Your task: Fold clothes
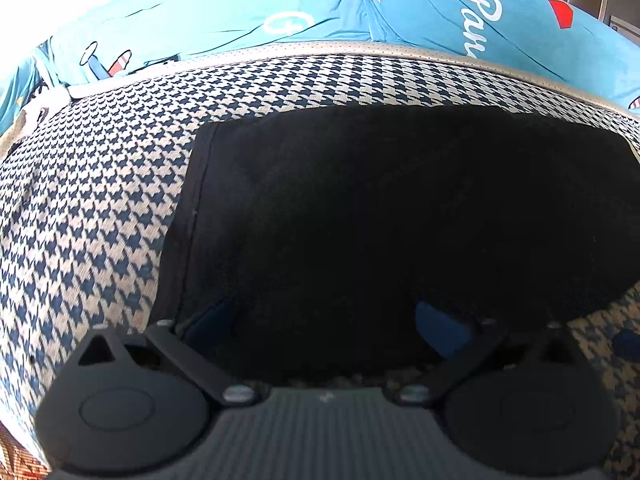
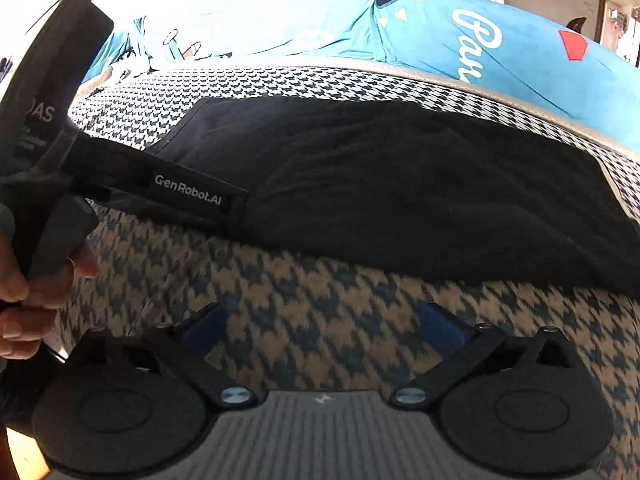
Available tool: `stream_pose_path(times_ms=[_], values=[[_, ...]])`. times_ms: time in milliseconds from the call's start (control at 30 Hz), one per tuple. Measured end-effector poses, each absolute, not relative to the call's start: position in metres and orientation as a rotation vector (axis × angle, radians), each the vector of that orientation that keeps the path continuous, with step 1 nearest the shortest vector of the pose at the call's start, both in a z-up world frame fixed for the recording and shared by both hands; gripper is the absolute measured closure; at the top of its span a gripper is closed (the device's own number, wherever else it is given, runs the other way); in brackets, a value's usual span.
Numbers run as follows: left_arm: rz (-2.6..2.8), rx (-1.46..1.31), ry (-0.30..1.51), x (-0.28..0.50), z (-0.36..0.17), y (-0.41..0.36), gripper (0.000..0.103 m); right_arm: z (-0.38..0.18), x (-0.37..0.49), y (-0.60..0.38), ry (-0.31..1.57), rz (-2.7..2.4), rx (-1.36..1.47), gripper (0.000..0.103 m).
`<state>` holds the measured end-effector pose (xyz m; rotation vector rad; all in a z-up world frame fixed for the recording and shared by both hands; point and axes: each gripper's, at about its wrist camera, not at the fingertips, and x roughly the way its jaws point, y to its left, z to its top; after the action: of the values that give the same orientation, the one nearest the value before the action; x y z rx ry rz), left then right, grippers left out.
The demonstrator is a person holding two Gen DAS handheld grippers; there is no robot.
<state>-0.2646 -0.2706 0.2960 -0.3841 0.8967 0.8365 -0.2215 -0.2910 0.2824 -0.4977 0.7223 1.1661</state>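
Houndstooth upholstery [image 1: 100, 208], a coarse navy-and-tan weave edged with pale perforated piping, is your work surface, and behind it lies a turquoise printed cloth [image 1: 420, 12] with white script and red shapes. On the weave sits the black garment [image 1: 380, 220], already a compact slab, its long axis running left to right across both views, with a stitched hem down its left end.

Your left gripper [image 1: 332, 320] is the nearer one: its blue-padded fingers [image 1: 440, 328] are spread wide, with the garment's near edge lying between them and black cloth filling the view ahead. Whether the pads actually touch the fabric is hard to say, since black on black swallows the edge there. From the right wrist view you can see that same tool reaching in from the left, its branded finger over the garment's left end.

Your right gripper [image 2: 332, 320] is also spread, with only bare houndstooth between its fingers [image 2: 440, 324]; the garment's near edge lies ahead of it, clearly apart.

The cloth looks soft, matte and thick, likely several layers, so it should sag and slide rather than hold a crease. If another fold is wanted, it would probably go across the long axis, with the left tongs pinching the edge they already straddle while the right ones advance to the edge.
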Motion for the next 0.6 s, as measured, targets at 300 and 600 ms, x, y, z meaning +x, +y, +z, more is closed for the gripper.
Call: stream_pose_path(times_ms=[300, 600], values=[[0.821, -0.461, 0.837, -0.280, 0.308, -0.280, 0.000, 0.296, -0.217, -0.303, 0.731, 1.193, -0.500, 0.000], [0.819, -0.513, 0.805, -0.249, 0.313, -0.263, 0.000, 0.322, -0.166, -0.294, 0.702, 1.175, -0.458, 0.003]])
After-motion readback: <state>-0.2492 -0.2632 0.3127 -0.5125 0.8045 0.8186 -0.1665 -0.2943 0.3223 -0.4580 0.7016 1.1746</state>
